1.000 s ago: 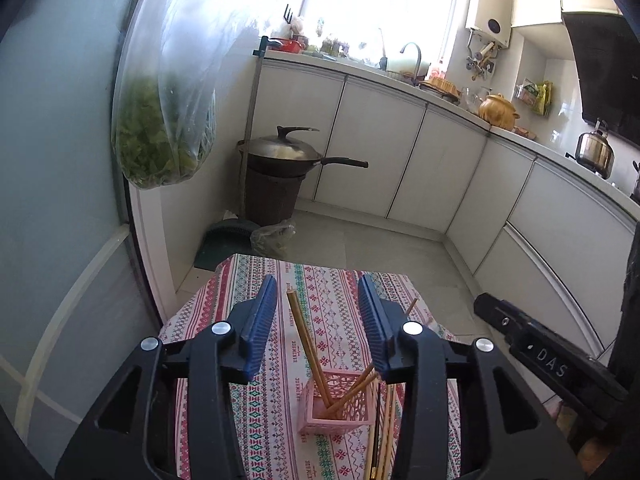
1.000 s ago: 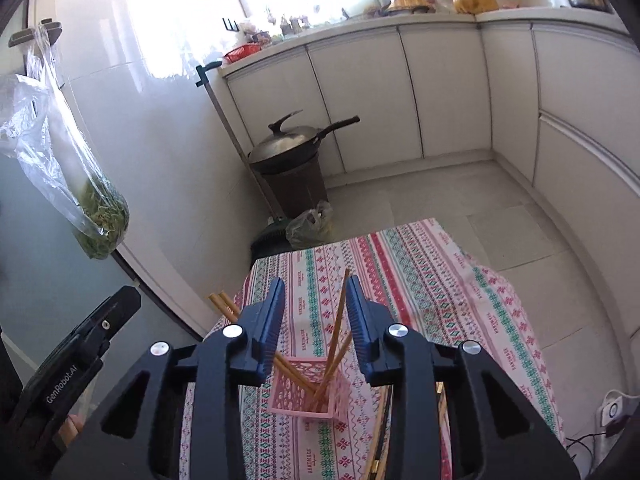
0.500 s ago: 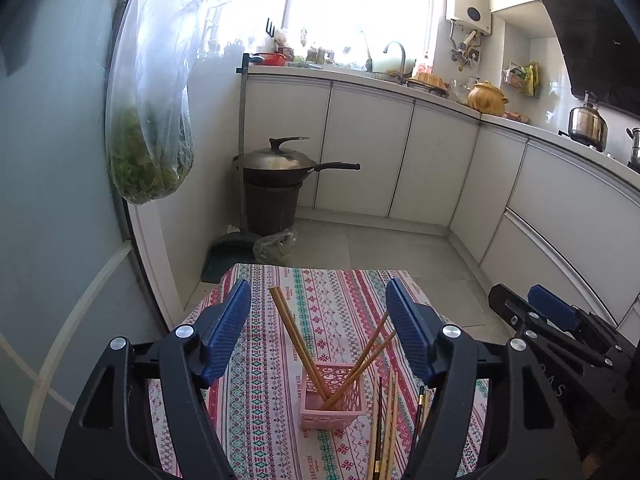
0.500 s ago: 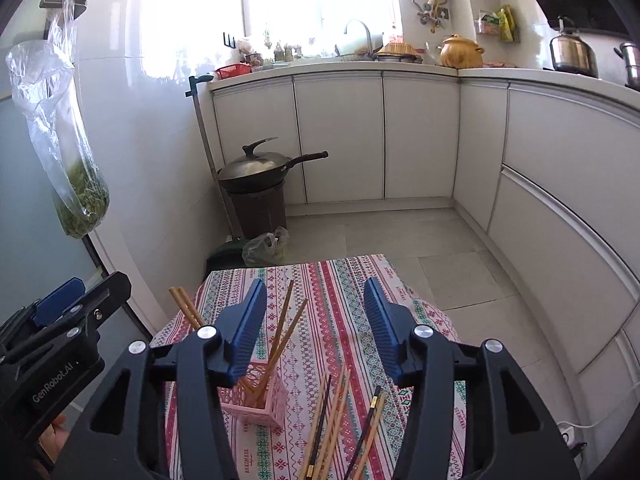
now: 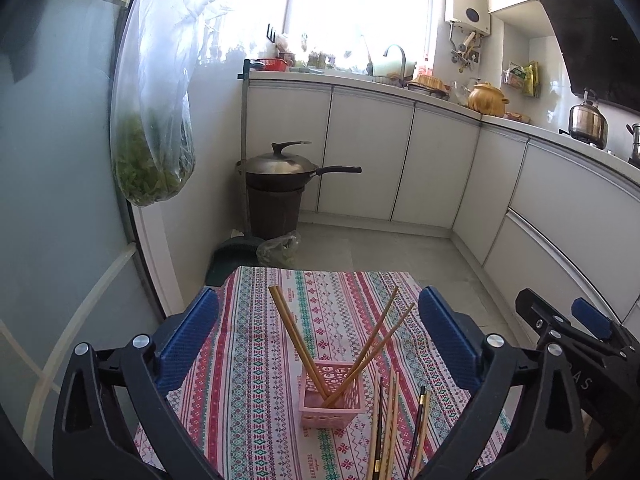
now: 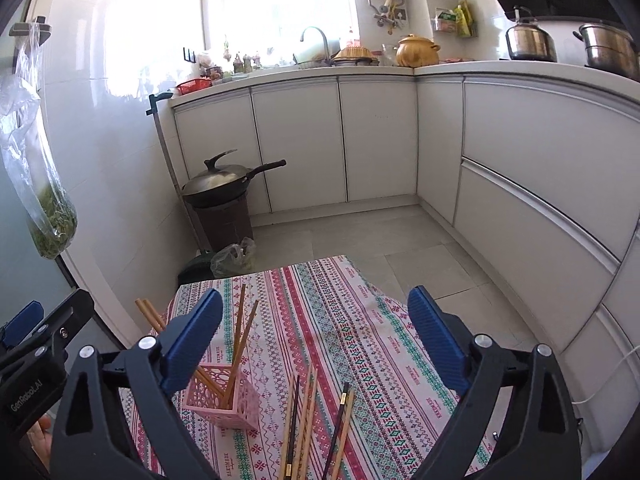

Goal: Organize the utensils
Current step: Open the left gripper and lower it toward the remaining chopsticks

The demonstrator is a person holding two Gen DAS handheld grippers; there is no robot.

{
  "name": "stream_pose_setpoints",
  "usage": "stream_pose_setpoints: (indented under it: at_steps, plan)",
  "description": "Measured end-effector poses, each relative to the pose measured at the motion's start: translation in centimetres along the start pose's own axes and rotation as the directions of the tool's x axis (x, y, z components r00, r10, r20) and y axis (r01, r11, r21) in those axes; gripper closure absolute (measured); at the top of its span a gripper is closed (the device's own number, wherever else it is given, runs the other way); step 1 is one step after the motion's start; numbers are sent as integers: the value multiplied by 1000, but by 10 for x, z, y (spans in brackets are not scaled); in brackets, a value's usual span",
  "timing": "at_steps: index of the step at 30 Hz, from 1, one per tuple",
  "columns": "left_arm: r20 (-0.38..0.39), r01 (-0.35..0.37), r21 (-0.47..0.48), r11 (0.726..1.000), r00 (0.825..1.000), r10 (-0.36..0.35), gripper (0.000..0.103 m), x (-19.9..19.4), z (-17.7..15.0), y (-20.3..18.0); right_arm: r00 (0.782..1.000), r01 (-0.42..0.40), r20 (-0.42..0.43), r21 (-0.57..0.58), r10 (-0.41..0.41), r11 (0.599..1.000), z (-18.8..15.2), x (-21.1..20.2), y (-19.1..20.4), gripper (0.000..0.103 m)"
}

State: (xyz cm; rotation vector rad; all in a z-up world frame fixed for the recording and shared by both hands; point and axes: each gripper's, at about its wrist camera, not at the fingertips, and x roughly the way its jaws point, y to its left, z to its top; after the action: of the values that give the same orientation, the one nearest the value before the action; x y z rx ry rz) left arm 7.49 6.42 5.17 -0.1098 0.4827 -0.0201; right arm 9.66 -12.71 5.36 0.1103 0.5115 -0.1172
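A pink perforated holder point(image 5: 331, 398) point(image 6: 222, 397) stands on the patterned tablecloth point(image 5: 256, 360) point(image 6: 372, 344). Two pairs of wooden chopsticks point(image 5: 294, 338) point(image 6: 240, 336) lean in it. Several loose chopsticks point(image 5: 386, 420) point(image 6: 304, 412) lie on the cloth right of the holder, some wooden, some dark. My left gripper point(image 5: 318, 332) is open and empty, raised above the holder. My right gripper point(image 6: 316, 332) is open and empty, raised above the loose chopsticks. Each gripper shows at the edge of the other's view.
The small table ends just beyond the cloth. Beyond it stand a wok on a dark bin point(image 5: 276, 184) point(image 6: 220, 200), white cabinets point(image 5: 400, 160) and a tiled floor. A bag of greens point(image 5: 154, 152) hangs at the left by a glass door.
Both grippers opened wide and pulled up and back from the holder. The chopsticks they held now lean in the holder.
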Motion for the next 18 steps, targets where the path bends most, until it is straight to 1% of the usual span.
stream_pose_setpoints:
  at_steps: [6, 10, 12, 15, 18]
  plan:
    - [-21, 2, 11, 1000, 1000, -1, 7, 4, -2, -4, 999, 10, -53, 43, -7, 999, -3, 5, -16, 7]
    - [-33, 7, 23, 1000, 999, -6, 7, 6, -6, -8, 995, 13, -98, 109, -2, 994, -7, 8, -37, 7]
    - [-46, 15, 34, 999, 999, -14, 7, 7, -7, -10, 993, 12, -119, 161, 7, 987, -10, 7, -53, 7]
    - [-70, 53, 57, 997, 996, -49, 7, 5, -9, -20, 988, 24, -153, 271, 19, 962, -11, 6, -86, 7]
    - [-116, 129, 99, 987, 986, -118, 7, 0, -16, -40, 986, 44, -167, 410, 27, 911, -10, 5, -131, 7]
